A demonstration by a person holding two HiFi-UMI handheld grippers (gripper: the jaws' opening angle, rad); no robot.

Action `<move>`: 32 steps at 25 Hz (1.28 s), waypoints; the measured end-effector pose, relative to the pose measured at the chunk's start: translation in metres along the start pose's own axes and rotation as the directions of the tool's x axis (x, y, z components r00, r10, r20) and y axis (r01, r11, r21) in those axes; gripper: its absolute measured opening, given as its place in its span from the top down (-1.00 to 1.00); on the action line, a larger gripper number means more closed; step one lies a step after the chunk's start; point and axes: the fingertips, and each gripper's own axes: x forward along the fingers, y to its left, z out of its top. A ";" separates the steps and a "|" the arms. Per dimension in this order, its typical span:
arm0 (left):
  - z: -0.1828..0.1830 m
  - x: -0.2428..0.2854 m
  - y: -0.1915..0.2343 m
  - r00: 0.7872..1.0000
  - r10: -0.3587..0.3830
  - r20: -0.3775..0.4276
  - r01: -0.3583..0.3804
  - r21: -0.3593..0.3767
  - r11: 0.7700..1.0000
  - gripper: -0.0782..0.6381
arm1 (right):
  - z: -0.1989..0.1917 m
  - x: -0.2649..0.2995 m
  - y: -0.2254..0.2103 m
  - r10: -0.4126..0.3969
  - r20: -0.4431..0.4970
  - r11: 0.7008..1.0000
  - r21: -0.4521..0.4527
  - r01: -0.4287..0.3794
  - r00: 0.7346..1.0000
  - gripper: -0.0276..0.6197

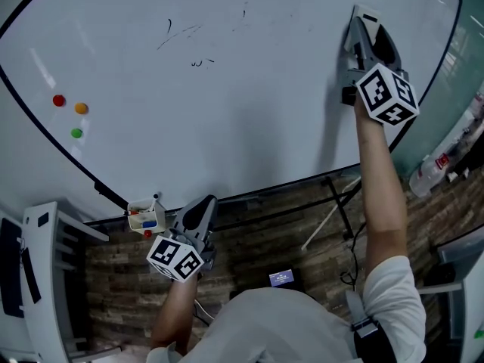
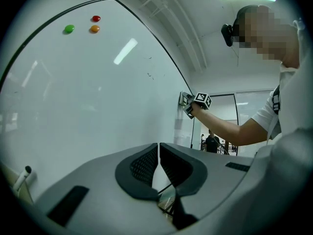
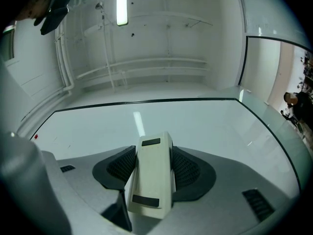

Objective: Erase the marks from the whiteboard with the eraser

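Cream and block-shaped, the eraser (image 3: 151, 175) sits clamped between the jaws of our right gripper (image 1: 368, 32), which grip its two long sides while its end sticks out ahead of them. We hold it up at the whiteboard (image 1: 227, 142), near that board's right edge, with the arm stretched out; whether its face lies flat on the surface we cannot tell. Faint dark marks (image 1: 198, 62), a few thin strokes and a small squiggle, lie on the board's upper middle, well apart from the eraser and to its left. A red magnet (image 1: 59, 100), an orange magnet (image 1: 81, 108) and a green magnet (image 1: 76, 133) cluster close together near the board's left edge. Our left gripper (image 2: 159, 163) hangs low below the board's bottom rim, its jaws pressed together tip to tip with nothing between them. Just beside it, at the rim, sits a small white holder (image 1: 144, 216) with coloured items inside, too small to tell. Beneath lies a wood-patterned floor (image 1: 113, 278).
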 end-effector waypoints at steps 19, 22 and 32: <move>0.009 -0.017 0.032 1.000 -0.011 0.025 0.011 -0.005 1.000 0.76 | 0.000 0.003 0.076 0.048 0.032 0.998 0.039 -0.049 0.998 0.14; 0.011 -0.019 0.038 0.999 -0.007 0.033 0.007 -0.010 1.000 0.76 | 0.000 0.004 0.083 0.054 0.031 0.998 0.039 -0.055 0.998 0.14; 0.013 -0.023 0.043 0.999 -0.026 0.041 0.026 -0.016 1.000 0.76 | -0.004 0.007 0.129 0.111 0.030 0.993 0.034 -0.112 0.993 0.14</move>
